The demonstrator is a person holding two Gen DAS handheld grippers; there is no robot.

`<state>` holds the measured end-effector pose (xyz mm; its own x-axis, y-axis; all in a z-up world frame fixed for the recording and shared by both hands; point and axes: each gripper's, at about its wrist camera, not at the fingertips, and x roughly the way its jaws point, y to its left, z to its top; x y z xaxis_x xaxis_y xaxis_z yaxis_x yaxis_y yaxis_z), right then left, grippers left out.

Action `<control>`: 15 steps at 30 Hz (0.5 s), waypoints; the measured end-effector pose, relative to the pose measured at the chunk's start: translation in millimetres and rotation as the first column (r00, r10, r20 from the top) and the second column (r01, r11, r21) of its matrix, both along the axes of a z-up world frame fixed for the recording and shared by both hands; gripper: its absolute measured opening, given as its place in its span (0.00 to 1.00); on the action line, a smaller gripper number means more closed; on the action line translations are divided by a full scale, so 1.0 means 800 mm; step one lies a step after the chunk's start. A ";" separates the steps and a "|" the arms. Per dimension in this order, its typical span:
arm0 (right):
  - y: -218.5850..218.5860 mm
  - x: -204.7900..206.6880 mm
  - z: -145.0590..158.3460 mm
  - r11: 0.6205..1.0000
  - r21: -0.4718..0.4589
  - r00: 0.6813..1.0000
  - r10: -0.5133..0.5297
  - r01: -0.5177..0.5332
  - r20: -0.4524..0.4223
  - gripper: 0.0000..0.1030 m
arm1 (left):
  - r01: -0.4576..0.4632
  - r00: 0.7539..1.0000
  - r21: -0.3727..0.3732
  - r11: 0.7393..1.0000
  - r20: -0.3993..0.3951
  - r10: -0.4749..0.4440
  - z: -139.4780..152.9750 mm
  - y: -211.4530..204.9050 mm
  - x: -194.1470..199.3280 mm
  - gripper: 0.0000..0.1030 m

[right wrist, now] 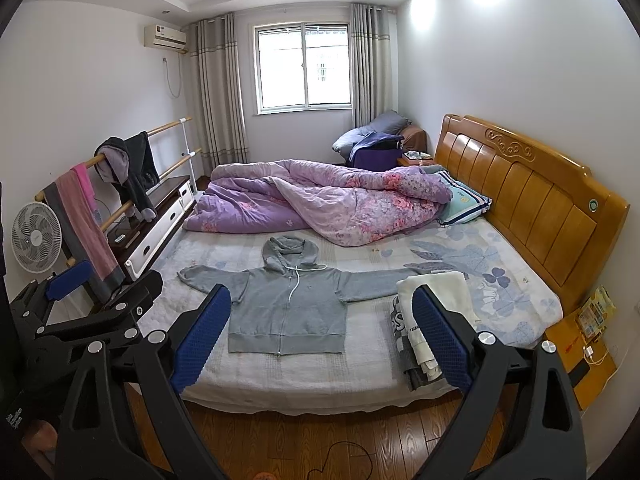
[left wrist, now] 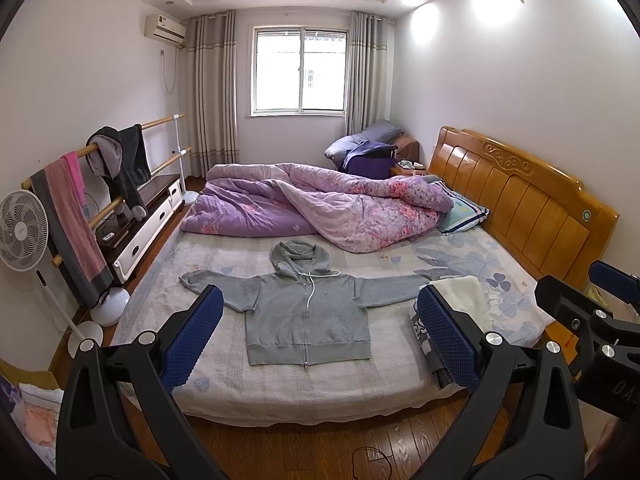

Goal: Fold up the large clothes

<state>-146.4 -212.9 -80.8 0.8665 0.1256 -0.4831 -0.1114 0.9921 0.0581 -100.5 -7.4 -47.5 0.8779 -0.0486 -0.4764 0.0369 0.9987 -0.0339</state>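
A grey zip-up hoodie [left wrist: 306, 312] lies flat on the bed [left wrist: 280, 388], front up, sleeves spread to both sides, hood toward the quilt. It also shows in the right wrist view [right wrist: 286, 312]. My left gripper [left wrist: 320, 336] is open and empty, held above the floor before the bed's near edge, its blue pads [left wrist: 192, 336] framing the hoodie. My right gripper [right wrist: 322, 332] is open and empty too, at about the same distance from the bed. Each gripper shows at the other view's edge, the right one [left wrist: 592, 320] and the left one [right wrist: 80, 300].
A stack of folded clothes [right wrist: 428, 320] lies on the bed right of the hoodie. A purple floral quilt [left wrist: 320, 204] is bunched at the far side. A wooden headboard [left wrist: 520, 192] stands right; a fan [left wrist: 22, 236] and clothes rail [left wrist: 100, 184] stand left. The floor is wood.
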 end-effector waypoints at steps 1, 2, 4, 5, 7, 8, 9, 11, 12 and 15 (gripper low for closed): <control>0.000 0.000 -0.001 1.000 0.000 1.000 -0.002 0.002 0.001 0.86 | 0.000 1.000 -0.001 1.000 0.000 0.000 0.000 0.000 0.000 0.95; 0.000 0.000 -0.001 1.000 -0.002 1.000 -0.003 0.003 0.000 0.86 | 0.000 1.000 0.000 1.000 -0.001 0.000 0.000 0.000 0.000 0.95; 0.000 0.002 -0.001 1.000 0.000 1.000 -0.003 0.003 -0.001 0.86 | -0.002 1.000 -0.001 1.000 0.000 0.002 0.000 -0.001 0.000 0.95; 0.000 0.002 -0.001 1.000 0.000 1.000 -0.004 0.004 0.000 0.86 | 0.000 1.000 0.000 1.000 -0.001 0.000 0.000 0.000 0.000 0.95; -0.001 0.002 -0.001 1.000 -0.002 1.000 -0.003 0.003 -0.001 0.86 | -0.002 1.000 0.000 1.000 0.000 0.002 0.000 -0.001 0.000 0.95; -0.001 0.003 -0.001 1.000 -0.002 1.000 -0.003 0.003 -0.001 0.86 | -0.001 1.000 0.000 1.000 -0.002 0.001 0.001 0.000 0.001 0.95; -0.001 0.002 -0.001 1.000 0.000 1.000 -0.002 0.002 -0.001 0.86 | 0.002 1.000 0.000 1.000 -0.003 -0.002 0.001 0.000 0.001 0.95; -0.001 0.003 -0.001 1.000 0.000 1.000 -0.003 0.003 -0.002 0.86 | 0.002 1.000 0.002 1.000 -0.001 -0.002 0.000 0.001 0.002 0.95; 0.000 0.002 -0.002 1.000 -0.001 1.000 -0.004 0.004 -0.002 0.86 | 0.002 1.000 0.004 1.000 -0.002 -0.002 0.001 0.002 0.002 0.95; 0.002 0.002 -0.002 1.000 0.000 1.000 -0.003 0.003 -0.002 0.86 | 0.002 1.000 0.001 1.000 -0.003 -0.002 -0.001 0.002 0.003 0.95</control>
